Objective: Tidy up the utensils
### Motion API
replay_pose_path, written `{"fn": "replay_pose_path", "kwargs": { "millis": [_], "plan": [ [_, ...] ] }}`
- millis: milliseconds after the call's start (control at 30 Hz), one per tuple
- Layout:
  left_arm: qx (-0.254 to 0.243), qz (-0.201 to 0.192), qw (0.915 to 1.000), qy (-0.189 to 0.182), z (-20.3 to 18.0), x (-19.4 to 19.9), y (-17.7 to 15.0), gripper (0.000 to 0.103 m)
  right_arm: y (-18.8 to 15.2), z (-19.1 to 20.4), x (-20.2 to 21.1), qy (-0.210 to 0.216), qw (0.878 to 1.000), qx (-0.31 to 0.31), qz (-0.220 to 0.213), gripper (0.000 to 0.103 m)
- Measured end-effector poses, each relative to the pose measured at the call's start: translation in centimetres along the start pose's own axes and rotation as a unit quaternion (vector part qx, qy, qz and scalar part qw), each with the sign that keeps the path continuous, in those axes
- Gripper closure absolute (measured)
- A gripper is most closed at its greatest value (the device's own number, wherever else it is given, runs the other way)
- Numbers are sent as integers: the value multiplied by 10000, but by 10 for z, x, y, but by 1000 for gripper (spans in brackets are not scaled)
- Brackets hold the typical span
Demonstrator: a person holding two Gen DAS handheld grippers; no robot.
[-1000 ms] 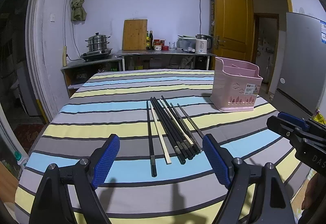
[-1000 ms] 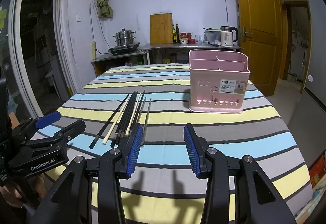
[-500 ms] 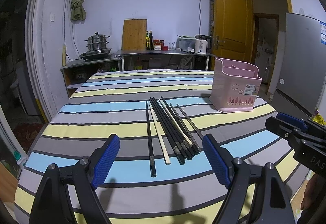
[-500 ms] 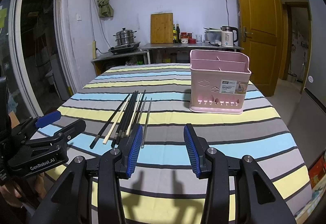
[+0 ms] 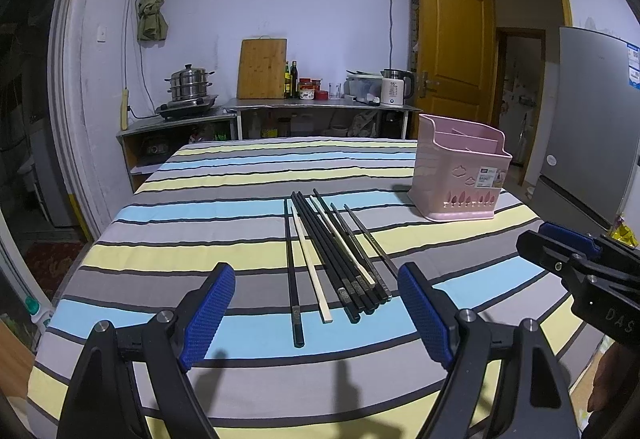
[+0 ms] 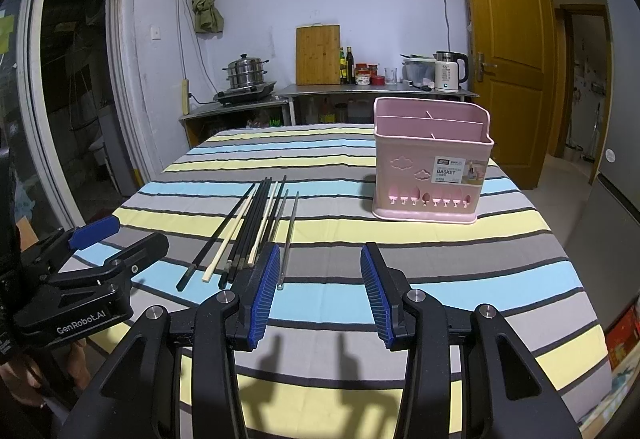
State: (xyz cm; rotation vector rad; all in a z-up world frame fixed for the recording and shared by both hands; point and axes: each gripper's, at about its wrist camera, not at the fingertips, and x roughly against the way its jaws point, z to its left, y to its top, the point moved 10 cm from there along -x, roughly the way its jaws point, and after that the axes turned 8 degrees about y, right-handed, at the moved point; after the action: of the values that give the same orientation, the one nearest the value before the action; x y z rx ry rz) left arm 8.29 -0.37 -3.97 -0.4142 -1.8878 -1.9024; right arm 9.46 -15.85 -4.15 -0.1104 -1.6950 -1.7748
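Ahead of our left gripper [image 5: 316, 313], jaws spread wide and holding nothing, chopsticks [image 5: 334, 253] lie bunched on the striped table [image 5: 200, 215]; we count two pale ones, the overlapping dark ones uncertain. Rightward stands one pink basket [image 5: 460, 175].

From our right gripper [image 6: 318, 289], moderately parted and empty, its left finger [image 6: 264, 289] hides some chopstick [image 6: 248, 227] ends; the basket [image 6: 430, 163] shows three compartments.
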Motion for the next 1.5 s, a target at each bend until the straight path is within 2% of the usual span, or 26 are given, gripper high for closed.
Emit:
{"fn": "replay_pose_path", "kwargs": {
  "millis": [1167,1367,1500],
  "plan": [
    [-9,108,9999,-19,4,-3,-7,19,-7,3,-4,37,9999,-2,123,60],
    [-105,245,9996,49,10,-16,-6,19,-3,3,-9,77,9998,24,188,60],
    [-129,486,9987,99,19,-35,-6,19,2,5,-22,177,9994,30,293,60]
  ]
}}
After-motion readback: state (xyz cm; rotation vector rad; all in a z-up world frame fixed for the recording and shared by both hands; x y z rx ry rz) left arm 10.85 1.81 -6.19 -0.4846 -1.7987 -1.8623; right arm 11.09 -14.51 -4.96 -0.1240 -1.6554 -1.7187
